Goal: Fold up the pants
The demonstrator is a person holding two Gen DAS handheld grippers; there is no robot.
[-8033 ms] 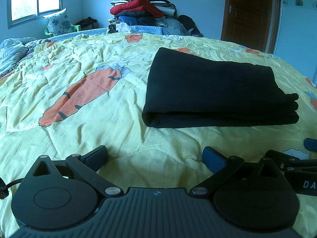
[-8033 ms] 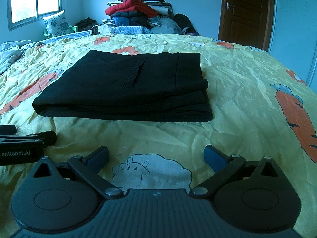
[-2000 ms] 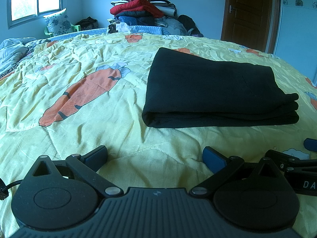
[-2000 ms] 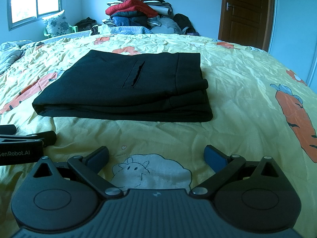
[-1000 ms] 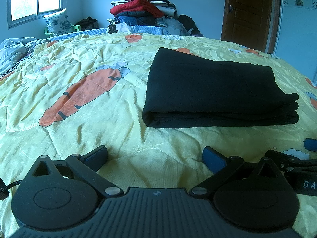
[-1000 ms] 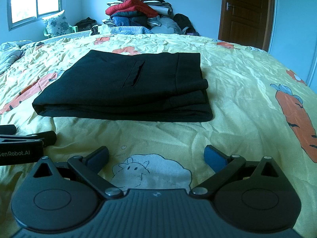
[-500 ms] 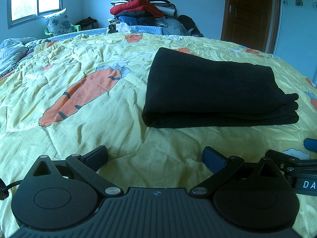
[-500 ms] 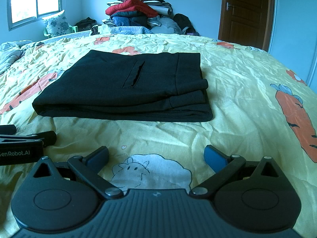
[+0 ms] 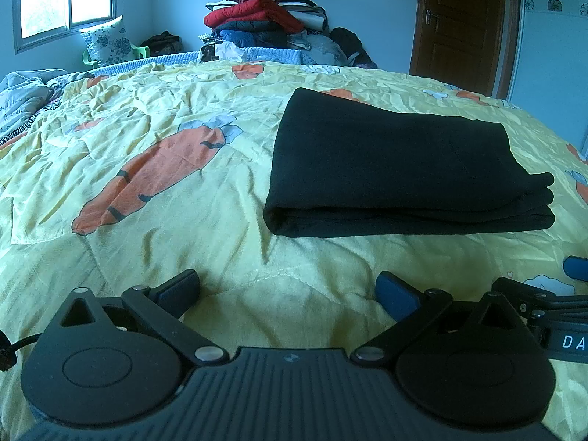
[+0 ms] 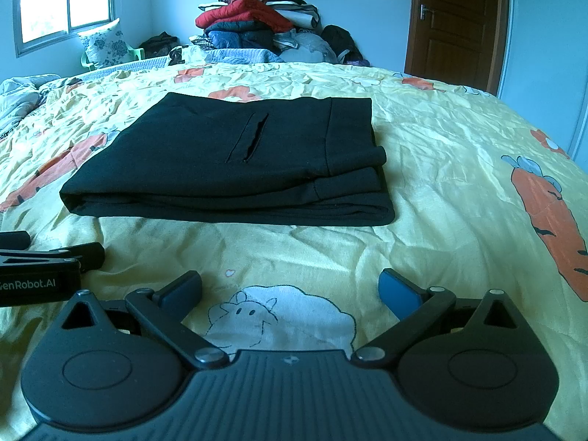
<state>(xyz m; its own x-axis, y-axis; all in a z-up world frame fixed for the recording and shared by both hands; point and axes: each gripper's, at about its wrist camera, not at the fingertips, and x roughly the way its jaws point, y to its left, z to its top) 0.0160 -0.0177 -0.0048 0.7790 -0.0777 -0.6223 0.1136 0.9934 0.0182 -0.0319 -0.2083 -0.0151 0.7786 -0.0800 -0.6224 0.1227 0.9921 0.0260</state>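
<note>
A bed (image 9: 235, 242) under a yellow quilt printed with orange carrots is filling both wrist views, stretching ahead of the jaws to a blue wall. Beyond its far edge, straight ahead of both sets of jaws, a pile of clothes (image 9: 264, 25) is sitting heaped against the wall, with a window (image 10: 62, 0) showing to the far left and a brown door (image 10: 455, 22) to the far right.

The black pants (image 10: 235, 161) are lying folded into a flat, layered rectangle on the quilt, ahead of both grippers and apart from them: ahead and to the right of the left gripper's (image 9: 286, 290) jaws, ahead and slightly to the left of the right gripper's (image 10: 290, 290) jaws. A pocket slit is facing up on the top layer in the right wrist view.

Both grippers are resting low over the quilt side by side, each with its jaws standing wide apart and holding nothing. In the right wrist view a white sheep print (image 10: 283, 316) is sitting between the blue pads (image 10: 398, 292). Each gripper is appearing at the edge of the other's view.
</note>
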